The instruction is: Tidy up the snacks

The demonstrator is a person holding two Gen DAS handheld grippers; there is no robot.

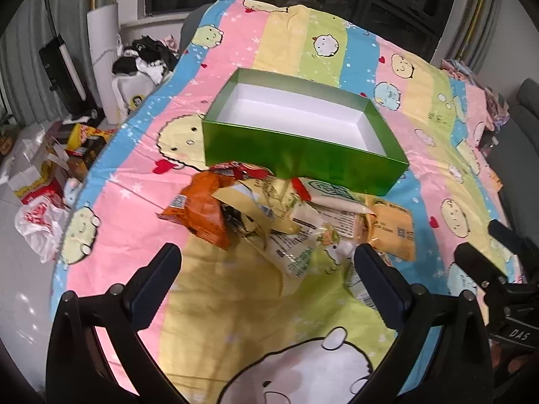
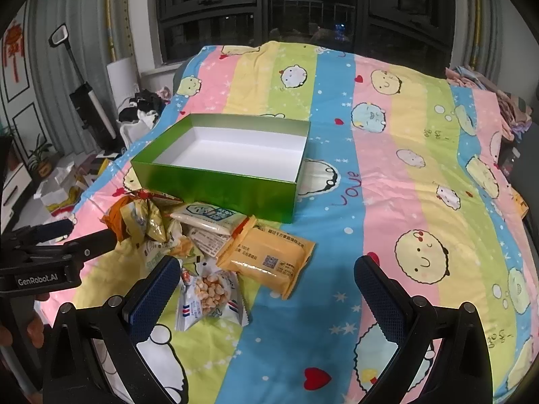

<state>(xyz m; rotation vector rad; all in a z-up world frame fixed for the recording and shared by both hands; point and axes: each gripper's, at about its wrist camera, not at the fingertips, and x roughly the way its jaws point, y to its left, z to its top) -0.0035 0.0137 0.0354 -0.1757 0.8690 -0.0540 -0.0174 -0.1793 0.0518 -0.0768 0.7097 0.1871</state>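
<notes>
An empty green box with a white inside stands on the striped cartoon bedspread. In front of it lies a heap of snack packets: an orange bag, a yellow packet, a white-green packet and a clear bag of puffs. My left gripper is open just short of the heap, nothing between its fingers. My right gripper is open too, hovering over the yellow packet's near end; its left finger is beside the puff bag. In the right wrist view the left gripper enters from the left.
The bedspread covers the bed, bare to the right of the box. Left of the bed, the floor holds plastic bags, cartons and clothes. A dark window lies beyond. The right gripper's body shows at the left view's right edge.
</notes>
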